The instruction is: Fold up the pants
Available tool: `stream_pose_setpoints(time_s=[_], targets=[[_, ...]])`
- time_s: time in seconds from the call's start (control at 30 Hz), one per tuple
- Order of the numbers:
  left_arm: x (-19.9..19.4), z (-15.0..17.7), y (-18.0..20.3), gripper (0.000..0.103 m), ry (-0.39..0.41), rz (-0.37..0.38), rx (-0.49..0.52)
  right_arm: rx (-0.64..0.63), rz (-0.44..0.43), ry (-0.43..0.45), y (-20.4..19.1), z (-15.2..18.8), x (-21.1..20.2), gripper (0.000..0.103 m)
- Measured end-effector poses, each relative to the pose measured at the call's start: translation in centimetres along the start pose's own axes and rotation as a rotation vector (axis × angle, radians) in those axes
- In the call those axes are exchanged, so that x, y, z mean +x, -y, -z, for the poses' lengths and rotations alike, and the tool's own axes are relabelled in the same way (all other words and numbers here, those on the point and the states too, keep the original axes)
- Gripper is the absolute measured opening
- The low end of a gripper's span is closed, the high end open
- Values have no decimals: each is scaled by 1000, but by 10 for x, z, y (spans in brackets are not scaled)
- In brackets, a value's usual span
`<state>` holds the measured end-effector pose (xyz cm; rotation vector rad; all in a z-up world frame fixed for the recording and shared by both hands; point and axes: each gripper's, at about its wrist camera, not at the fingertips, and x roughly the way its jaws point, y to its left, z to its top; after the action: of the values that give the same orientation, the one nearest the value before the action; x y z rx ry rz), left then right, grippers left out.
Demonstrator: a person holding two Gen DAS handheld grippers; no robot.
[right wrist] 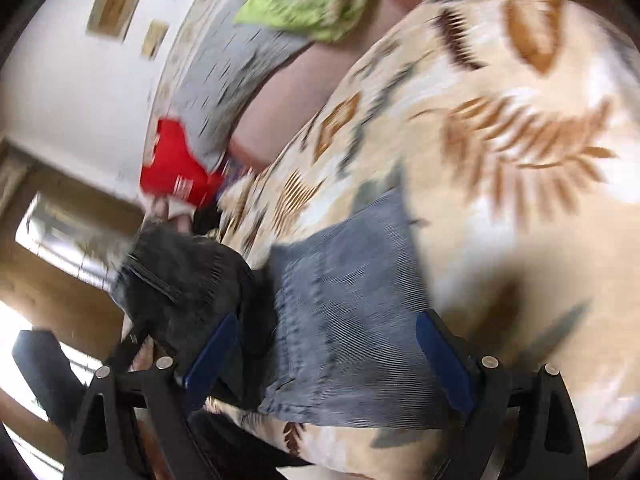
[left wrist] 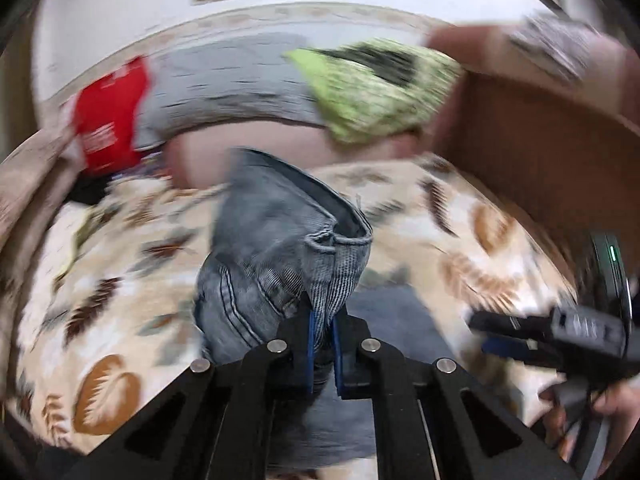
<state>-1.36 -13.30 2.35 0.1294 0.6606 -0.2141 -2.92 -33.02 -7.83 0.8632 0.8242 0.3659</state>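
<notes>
The pants are grey-blue jeans (left wrist: 276,248) on a bed with a leaf-print cover (left wrist: 120,280). My left gripper (left wrist: 323,332) is shut on a bunched fold of the jeans and holds it lifted above the bed. In the right wrist view a flat part of the jeans (right wrist: 352,304) lies on the cover between my right gripper's blue pads (right wrist: 444,364). My right gripper (right wrist: 328,360) is open, with the denim in the gap but not pinched. It also shows in the left wrist view (left wrist: 560,332) at the right. Both views are motion-blurred.
A red cloth (left wrist: 108,120), a grey pillow (left wrist: 224,88) and a green patterned cloth (left wrist: 372,88) lie at the far side of the bed. A brown headboard (left wrist: 540,160) stands at the right. A dark garment (right wrist: 180,272) sits beside the jeans.
</notes>
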Motion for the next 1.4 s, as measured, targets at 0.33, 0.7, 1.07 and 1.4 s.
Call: stream_pose_setpoints(time_s=[0.33, 0.7, 1.07, 1.4], targets=[[46, 51, 46, 53, -299, 278, 87, 93, 67, 28, 42, -1, -25, 93], [21, 50, -116, 81, -196, -121, -218, 40, 37, -161, -2, 18, 18, 93], [52, 85, -114, 84, -258, -115, -175, 6, 205, -236, -16, 19, 61, 15], [35, 60, -83, 90, -183, -133, -57, -90, 333, -162, -13, 51, 41, 16]])
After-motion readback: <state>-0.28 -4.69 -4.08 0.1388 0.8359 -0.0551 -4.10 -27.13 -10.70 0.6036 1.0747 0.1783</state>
